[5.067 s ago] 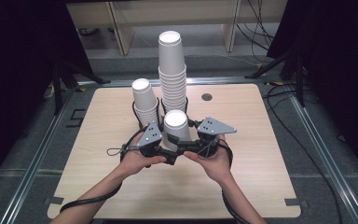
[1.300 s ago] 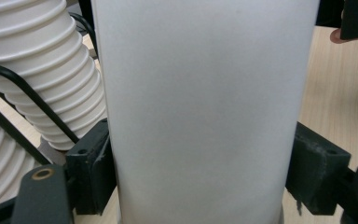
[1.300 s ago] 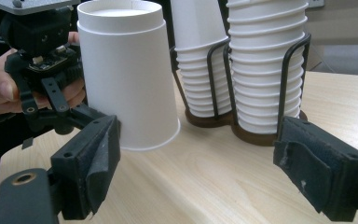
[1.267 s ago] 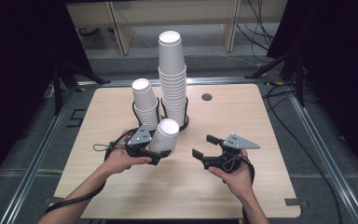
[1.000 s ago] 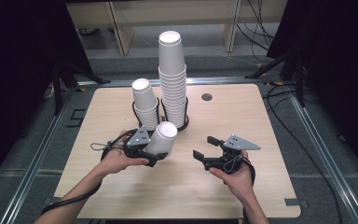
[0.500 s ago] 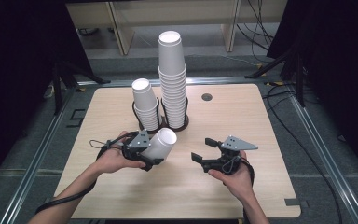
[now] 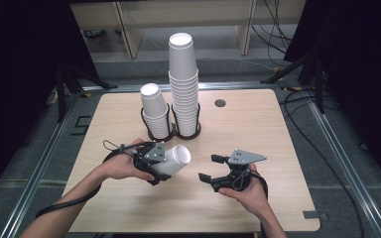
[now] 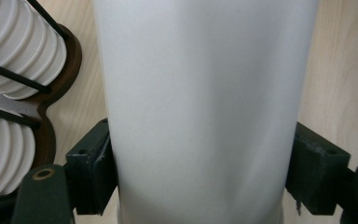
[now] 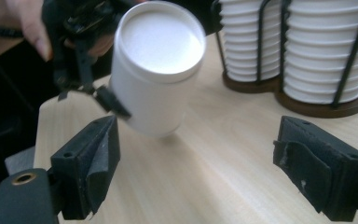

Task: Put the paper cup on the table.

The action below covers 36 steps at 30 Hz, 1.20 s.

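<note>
We have the left gripper [image 7: 164,167] with its fingers [image 8: 89,175] clamped on the paper cup [image 7: 174,159], cup tilted, closed base toward the right gripper [image 7: 218,171], whose fingers [image 9: 91,163] are spread and empty, cup just ahead of them. Risk: thin wall buckles between the left fingers, or the cup slips out onto the worktop [image 7: 258,129]. A swing could also clip the stacks in the rack [image 7: 173,133] just beyond.

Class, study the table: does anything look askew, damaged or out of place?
One white paper cup lies tilted, nearly on its side, clamped in the left gripper, away from the two cup stacks in the black wire holder. The right gripper stands open, holding nothing. Nothing looks spilled or damaged.
</note>
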Each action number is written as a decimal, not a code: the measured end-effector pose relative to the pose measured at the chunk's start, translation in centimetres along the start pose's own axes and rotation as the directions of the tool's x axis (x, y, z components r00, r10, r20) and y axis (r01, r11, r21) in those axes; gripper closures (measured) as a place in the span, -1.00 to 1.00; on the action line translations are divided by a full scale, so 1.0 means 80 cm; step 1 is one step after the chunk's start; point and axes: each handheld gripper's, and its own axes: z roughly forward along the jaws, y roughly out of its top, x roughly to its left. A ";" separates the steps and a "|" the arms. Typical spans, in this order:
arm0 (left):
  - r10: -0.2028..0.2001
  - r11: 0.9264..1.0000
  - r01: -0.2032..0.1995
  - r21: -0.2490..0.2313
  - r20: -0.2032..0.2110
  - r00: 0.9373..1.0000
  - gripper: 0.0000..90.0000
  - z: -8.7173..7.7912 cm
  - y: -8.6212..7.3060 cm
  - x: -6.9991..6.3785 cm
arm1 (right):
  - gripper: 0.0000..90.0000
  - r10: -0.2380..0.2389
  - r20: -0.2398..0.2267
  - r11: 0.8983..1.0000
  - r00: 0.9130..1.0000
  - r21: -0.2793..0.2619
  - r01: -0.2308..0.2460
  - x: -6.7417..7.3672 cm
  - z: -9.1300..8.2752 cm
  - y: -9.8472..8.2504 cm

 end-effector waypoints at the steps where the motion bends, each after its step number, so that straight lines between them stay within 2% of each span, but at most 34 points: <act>1: -0.006 1.000 0.006 -0.002 0.003 1.000 -0.52 0.001 0.001 -0.001 | -0.67 -0.029 0.000 1.000 1.000 0.008 0.029 0.000 0.000 0.000; 2: 0.017 1.000 -0.018 0.025 0.009 1.000 -0.52 -0.001 0.002 0.001 | -0.67 -0.021 -0.012 1.000 1.000 0.010 0.021 0.003 0.001 -0.001; 4: 0.028 0.998 -0.028 0.048 0.011 1.000 -0.52 0.000 0.003 0.000 | -0.67 -0.034 -0.019 0.999 0.999 0.014 0.035 0.004 0.003 -0.002; 5: 0.029 0.998 -0.029 0.058 0.015 0.999 -0.52 -0.001 0.003 0.000 | -0.67 -0.018 -0.037 0.999 0.999 0.029 0.019 0.006 0.004 -0.002; 6: 0.033 0.997 -0.035 0.069 0.023 0.999 -0.52 -0.001 0.004 0.000 | -0.67 -0.052 -0.032 0.998 0.998 0.021 0.052 0.006 0.007 -0.002; 7: 0.050 0.995 -0.053 0.087 0.029 0.998 -0.52 -0.001 0.005 0.002 | -0.67 -0.054 -0.028 0.997 0.998 0.053 0.055 0.009 0.005 -0.001; 8: 0.046 0.995 -0.048 0.088 0.026 0.999 -0.52 -0.001 0.005 0.001 | -0.67 -0.074 -0.036 0.996 0.997 0.044 0.076 0.010 0.008 -0.001; 9: 0.058 0.993 -0.061 0.104 0.031 0.998 -0.52 -0.002 0.006 0.003 | -0.67 -0.071 -0.044 0.996 0.997 0.058 0.074 0.011 0.008 -0.001; 11: 0.071 0.989 -0.075 0.128 0.034 0.997 -0.52 -0.001 0.008 0.003 | -0.67 -0.094 -0.060 0.993 0.994 0.063 0.098 0.013 0.011 -0.001; 12: 0.082 0.986 -0.086 0.141 0.031 0.996 -0.52 -0.001 0.009 0.003 | -0.67 -0.088 -0.058 0.992 0.994 0.081 0.093 0.015 0.011 -0.001; 13: 0.087 0.984 -0.091 0.151 0.033 0.996 -0.52 0.000 0.010 0.002 | -0.67 -0.114 -0.058 0.990 0.992 0.072 0.118 0.014 0.012 -0.001; 14: 0.097 0.981 -0.101 0.163 0.034 0.995 -0.52 0.000 0.011 0.002 | -0.67 -0.093 -0.064 0.992 0.994 0.083 0.098 0.016 0.011 -0.002; 15: 0.106 0.979 -0.111 0.170 0.034 0.994 -0.52 0.001 0.012 0.002 | -0.67 -0.119 -0.071 0.990 0.990 0.072 0.124 0.013 0.013 -0.001; 18: 0.124 0.974 -0.130 0.187 0.041 0.991 -0.52 0.003 0.016 0.001 | -0.67 -0.110 -0.083 0.990 0.990 0.085 0.117 0.014 0.012 -0.002; 21: 0.142 0.967 -0.149 0.204 0.049 0.989 -0.51 0.004 0.019 -0.001 | -0.67 -0.128 -0.095 0.986 0.987 0.091 0.137 0.012 0.014 -0.002; 24: 0.166 0.958 -0.177 0.228 0.067 0.984 -0.51 0.006 0.022 -0.005 | -0.67 -0.138 -0.107 0.986 0.985 0.081 0.147 0.013 0.016 0.000; 25: 0.172 0.955 -0.184 0.234 0.069 0.983 -0.51 0.007 0.023 -0.006 | -0.67 -0.134 -0.101 0.985 0.986 0.091 0.143 0.014 0.015 0.002; 28: 0.191 0.945 -0.205 0.254 0.079 0.978 -0.51 0.005 0.026 -0.007 | -0.67 -0.148 -0.116 0.983 0.982 0.094 0.160 0.016 0.017 0.007; 29: 0.200 0.940 -0.215 0.267 0.083 0.976 -0.50 0.005 0.028 -0.008 | -0.67 -0.158 -0.115 0.981 0.981 0.095 0.169 0.017 0.018 0.008; 31: 0.209 0.933 -0.226 0.279 0.091 0.974 -0.50 0.005 0.029 -0.009 | -0.67 -0.163 -0.126 0.980 0.979 0.099 0.175 0.018 0.020 0.012; 32: 0.226 0.928 -0.245 0.282 0.097 0.969 -0.50 0.005 0.030 -0.008 | -0.67 -0.173 -0.126 0.978 0.977 0.095 0.185 0.019 0.023 0.014; 33: 0.227 0.926 -0.247 0.287 0.101 0.969 -0.50 0.005 0.030 -0.009 | -0.67 -0.164 -0.133 0.980 0.978 0.090 0.176 0.020 0.025 0.014; 35: 0.237 0.918 -0.259 0.299 0.106 0.966 -0.50 0.006 0.031 -0.011 | -0.67 -0.187 -0.142 0.975 0.972 0.091 0.201 0.019 0.030 0.017; 36: 0.237 0.916 -0.260 0.304 0.112 0.965 -0.50 0.006 0.031 -0.011 | -0.67 -0.180 -0.149 0.976 0.972 0.098 0.196 0.020 0.032 0.018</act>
